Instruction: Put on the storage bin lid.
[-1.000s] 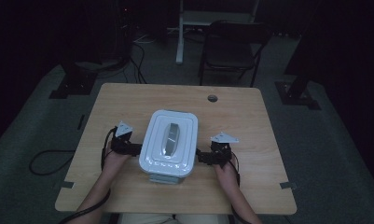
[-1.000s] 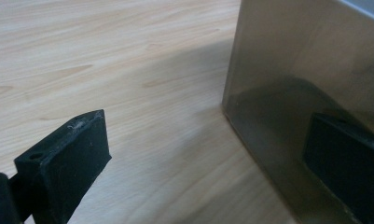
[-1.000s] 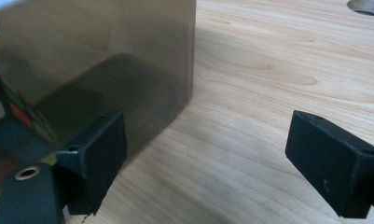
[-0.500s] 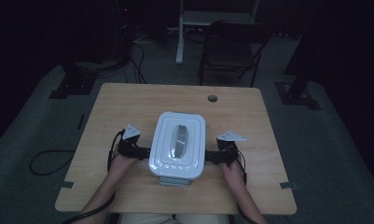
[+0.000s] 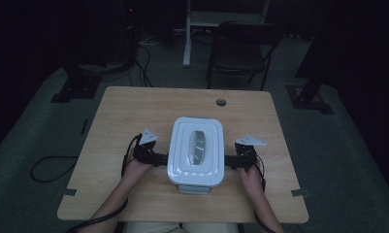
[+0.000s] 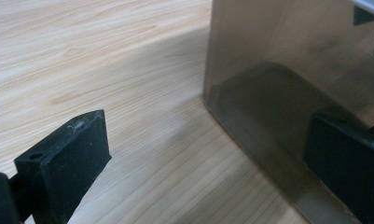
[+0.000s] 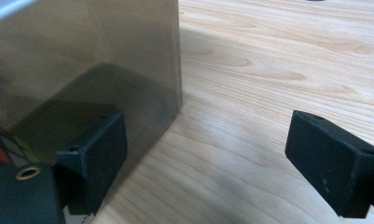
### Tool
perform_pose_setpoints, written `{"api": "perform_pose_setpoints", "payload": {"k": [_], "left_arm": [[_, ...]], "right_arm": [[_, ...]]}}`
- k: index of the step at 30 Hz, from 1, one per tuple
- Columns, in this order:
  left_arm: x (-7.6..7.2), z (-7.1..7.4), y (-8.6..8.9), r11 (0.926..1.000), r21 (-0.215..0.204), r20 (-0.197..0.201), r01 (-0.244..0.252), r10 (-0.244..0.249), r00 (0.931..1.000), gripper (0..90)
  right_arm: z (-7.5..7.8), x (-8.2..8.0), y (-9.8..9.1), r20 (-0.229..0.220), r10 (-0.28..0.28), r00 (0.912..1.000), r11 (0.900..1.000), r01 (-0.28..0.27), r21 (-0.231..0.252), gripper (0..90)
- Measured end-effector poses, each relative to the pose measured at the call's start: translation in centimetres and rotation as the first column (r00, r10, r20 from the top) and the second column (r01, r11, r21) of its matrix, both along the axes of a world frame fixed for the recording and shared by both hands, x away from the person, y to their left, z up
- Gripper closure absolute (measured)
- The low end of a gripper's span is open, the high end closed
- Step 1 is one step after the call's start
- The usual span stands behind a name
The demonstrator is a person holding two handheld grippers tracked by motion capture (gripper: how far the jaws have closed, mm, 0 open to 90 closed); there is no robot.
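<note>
Two grippers flank one lidded bin, which stands near the middle of the desk, a little toward its front edge. Left gripper and right gripper are both spread wide, clasping nothing, each with one finger against a smooth translucent side wall. Bulky, stiff and probably light, the bin looks slippery; squeezing it between both grippers low on opposite walls, or catching under the white lid's rim, seems safest.

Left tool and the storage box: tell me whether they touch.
Cannot tell. In the left gripper view the left tool stands open, one jaw overlapping the storage box wall; neither contact nor gap shows plainly.
</note>
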State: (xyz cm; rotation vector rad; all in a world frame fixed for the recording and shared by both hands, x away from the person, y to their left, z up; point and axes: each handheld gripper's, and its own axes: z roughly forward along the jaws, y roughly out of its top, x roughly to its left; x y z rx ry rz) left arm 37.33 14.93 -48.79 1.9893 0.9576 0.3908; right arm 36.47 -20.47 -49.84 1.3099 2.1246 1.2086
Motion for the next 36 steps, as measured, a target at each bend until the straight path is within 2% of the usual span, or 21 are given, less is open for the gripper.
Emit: {"api": "perform_pose_setpoints", "payload": {"k": [7,17,20,22,24,36], "left_arm": [[0.1,0.1,-1.9,0.9990,0.009,0.001,0.043,-0.043,0.9991,1.4],[0.3,0.2,-3.2,0.9978,0.021,0.003,0.063,-0.063,0.9980,1.5],[0.2,0.2,-3.3,0.9973,0.019,0.005,0.071,-0.071,0.9975,1.5],[0.1,0.2,-3.1,0.9977,-0.002,0.020,0.068,-0.067,0.9975,1.5],[0.2,0.3,-2.9,0.9983,0.011,0.036,0.057,-0.058,0.9977,1.5],[0.4,0.3,-1.4,0.9992,0.012,0.023,0.039,-0.039,0.9990,1.5]], "right_arm": [[0.0,0.2,-1.9,0.000,-0.036,0.9994,0.9993,0.036,0.009,12.7],[0.0,-0.1,-3.2,-0.001,-0.065,0.9979,0.9978,0.065,0.005,12.7],[-0.1,-0.1,-3.4,0.000,-0.068,0.9977,0.9977,0.068,0.003,12.6],[-0.1,-0.1,-3.5,0.006,-0.070,0.9975,0.9975,0.070,0.001,12.6],[-0.1,-0.1,-3.5,0.007,-0.074,0.9972,0.9973,0.074,0.001,12.6],[-0.2,-0.6,-4.1,0.013,-0.088,0.9960,0.9960,0.088,-0.015,12.6]]}}
